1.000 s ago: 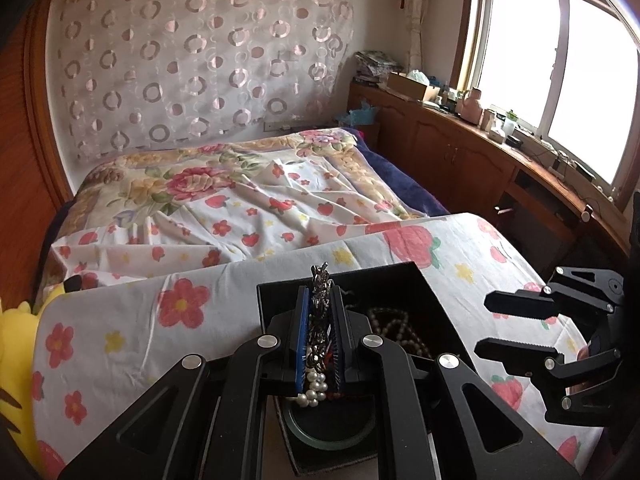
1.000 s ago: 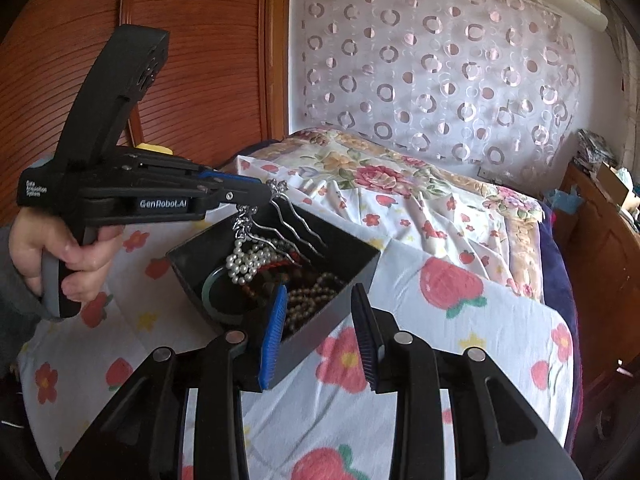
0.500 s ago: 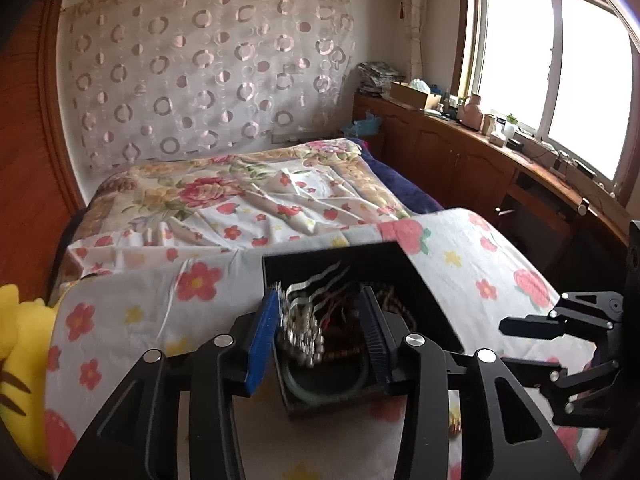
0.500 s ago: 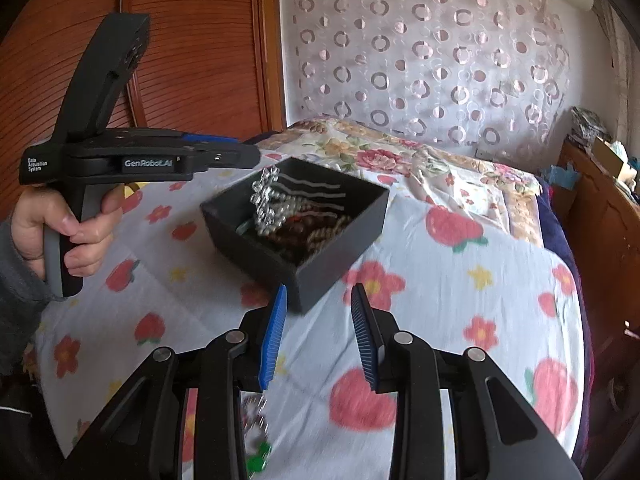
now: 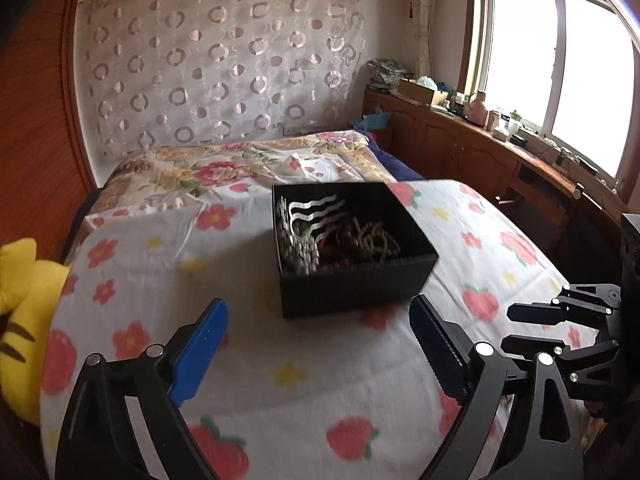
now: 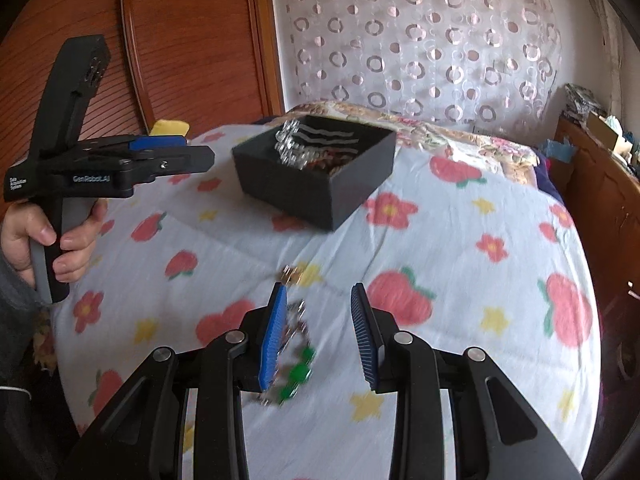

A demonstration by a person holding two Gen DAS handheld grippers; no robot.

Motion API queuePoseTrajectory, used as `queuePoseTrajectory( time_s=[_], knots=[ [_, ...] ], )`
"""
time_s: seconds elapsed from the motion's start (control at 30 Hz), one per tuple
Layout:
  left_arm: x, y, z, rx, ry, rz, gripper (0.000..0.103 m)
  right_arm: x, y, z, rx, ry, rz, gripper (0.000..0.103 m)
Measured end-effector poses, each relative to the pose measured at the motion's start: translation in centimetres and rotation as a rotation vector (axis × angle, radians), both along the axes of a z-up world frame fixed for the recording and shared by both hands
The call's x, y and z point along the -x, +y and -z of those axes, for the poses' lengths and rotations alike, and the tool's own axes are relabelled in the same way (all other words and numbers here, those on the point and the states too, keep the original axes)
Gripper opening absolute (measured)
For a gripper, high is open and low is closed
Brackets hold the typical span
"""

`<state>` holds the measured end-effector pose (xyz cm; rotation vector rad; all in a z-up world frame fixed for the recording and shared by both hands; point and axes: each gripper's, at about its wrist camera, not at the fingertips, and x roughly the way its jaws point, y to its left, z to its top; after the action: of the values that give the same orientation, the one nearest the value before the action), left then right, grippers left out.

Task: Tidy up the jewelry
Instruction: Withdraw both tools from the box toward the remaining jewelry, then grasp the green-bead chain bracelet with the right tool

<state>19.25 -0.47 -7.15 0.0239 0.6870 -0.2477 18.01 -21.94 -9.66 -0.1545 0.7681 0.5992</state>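
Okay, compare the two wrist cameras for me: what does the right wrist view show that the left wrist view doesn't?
Only the right wrist view shows the green-stoned jewelry piece lying on the floral sheet between the right hand-held gripper's open jaws, and the hand holding the left hand-held gripper.

Only the left wrist view shows the window, the yellow plush toy, and the left hand-held gripper's own jaws, wide open and empty.

Both show the black box of jewelry with the silver hair comb inside.

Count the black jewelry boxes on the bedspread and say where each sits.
1: the black box sits open on the floral bedspread, ahead of both grippers. None other shows.
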Motion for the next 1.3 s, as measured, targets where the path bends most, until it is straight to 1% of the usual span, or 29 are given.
queuePoseTrajectory(
  time_s=[0.17, 0.33, 0.43, 0.47, 0.5, 0.53, 0.57, 0.63, 0.8, 0.97, 1.0, 1.03, 1.1, 1.17, 1.3],
  knots=[
    [1.8, 0.1, 0.8, 0.009, 0.019, -0.011, 0.089, 1.2, 0.3, 1.3, 0.015, 0.046, -0.013, 0.036],
    [3.0, 0.3, 1.5, 0.021, 0.032, -0.017, 0.089, 1.4, 0.2, 2.3, 0.052, 0.087, 0.009, 0.036],
    [3.8, 0.2, 1.7, 0.020, 0.035, -0.022, 0.089, 1.6, -0.5, 2.2, 0.026, 0.090, 0.015, 0.036],
    [4.0, 0.1, 1.7, 0.018, 0.036, -0.022, 0.089, 1.5, -0.6, 2.3, 0.027, 0.091, 0.019, 0.035],
    [4.2, 0.1, 1.7, 0.018, 0.035, -0.023, 0.089, 1.5, -0.7, 2.4, 0.024, 0.094, 0.018, 0.031],
    [4.4, 0.0, 1.8, 0.017, 0.035, -0.022, 0.089, 1.4, -0.9, 2.4, 0.014, 0.101, 0.017, 0.024],
    [4.7, -0.2, 1.8, 0.014, 0.035, -0.016, 0.089, 1.4, -1.0, 2.4, 0.009, 0.102, 0.019, 0.023],
    [4.9, -0.4, 2.0, 0.006, 0.038, -0.008, 0.089, 1.6, -0.7, 2.4, 0.035, 0.088, 0.013, 0.019],
    [5.7, -1.3, 2.2, -0.008, 0.042, 0.010, 0.089, 1.3, -0.2, 2.4, 0.052, 0.092, -0.004, 0.019],
    [5.8, -2.5, 2.4, -0.033, 0.049, 0.029, 0.089, 0.9, 0.9, 2.2, 0.124, 0.071, -0.010, 0.019],
    [5.8, -2.6, 2.4, -0.032, 0.051, 0.030, 0.089, 0.9, 1.0, 2.2, 0.136, 0.067, -0.011, 0.018],
    [5.8, -2.7, 2.4, -0.032, 0.052, 0.033, 0.089, 0.9, 1.1, 2.2, 0.143, 0.063, -0.013, 0.013],
    [5.8, -2.9, 2.4, -0.034, 0.053, 0.038, 0.089, 1.0, 0.8, 2.2, 0.150, 0.057, -0.014, 0.012],
    [5.7, -3.3, 2.5, -0.038, 0.056, 0.043, 0.089, 0.9, 0.2, 2.3, 0.166, 0.039, 0.011, 0.012],
    [5.1, -4.2, 2.6, -0.044, 0.073, 0.074, 0.089, 0.6, -2.4, 2.0, 0.146, 0.030, 0.076, 0.012]
  ],
)
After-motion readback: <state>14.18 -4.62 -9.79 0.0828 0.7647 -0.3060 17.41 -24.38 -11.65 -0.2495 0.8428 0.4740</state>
